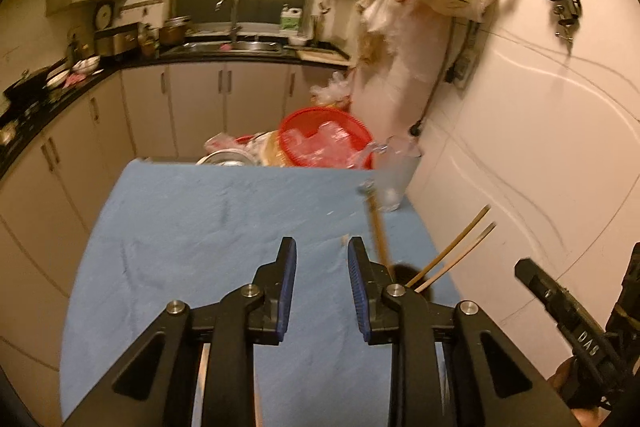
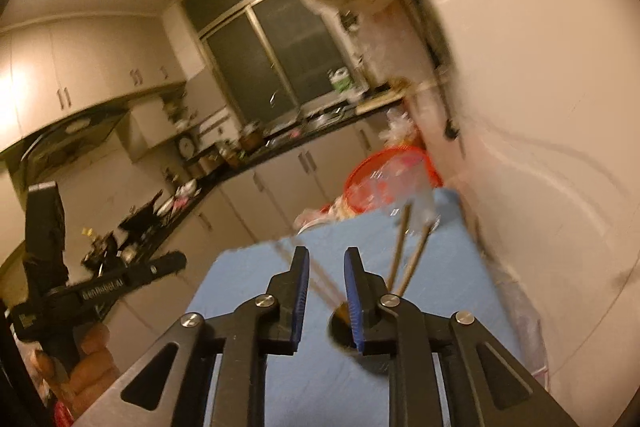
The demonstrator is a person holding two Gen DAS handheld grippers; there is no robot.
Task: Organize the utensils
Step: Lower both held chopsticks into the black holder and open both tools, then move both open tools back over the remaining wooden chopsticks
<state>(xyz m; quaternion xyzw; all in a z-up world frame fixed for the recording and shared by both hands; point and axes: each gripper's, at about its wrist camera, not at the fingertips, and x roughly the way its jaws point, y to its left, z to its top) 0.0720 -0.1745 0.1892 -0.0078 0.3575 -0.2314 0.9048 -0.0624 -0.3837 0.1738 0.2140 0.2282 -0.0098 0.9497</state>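
Through the left wrist view my left gripper [image 1: 322, 255] hovers over the blue-covered worktop [image 1: 192, 227], jaws parted with nothing between them. Just right of its right finger a dark holder [image 1: 402, 273] sits on the cloth, partly hidden, with two chopsticks [image 1: 456, 247] leaning out to the right and a wooden-handled utensil [image 1: 378, 231] standing steeper; its metal head is too blurred to name. A clear glass [image 1: 396, 179] stands at the far right edge.

In the right wrist view my right gripper [image 2: 326, 259] is also released and empty, right above the holder's mouth [image 2: 340, 327]. Two wooden handles [image 2: 404, 259] rise behind the right finger.

I judge these sticks light, stiff, smooth and liable to roll, so I would pinch one mid-shaft, clear of its neighbours, and lift gently so the holder does not tip.
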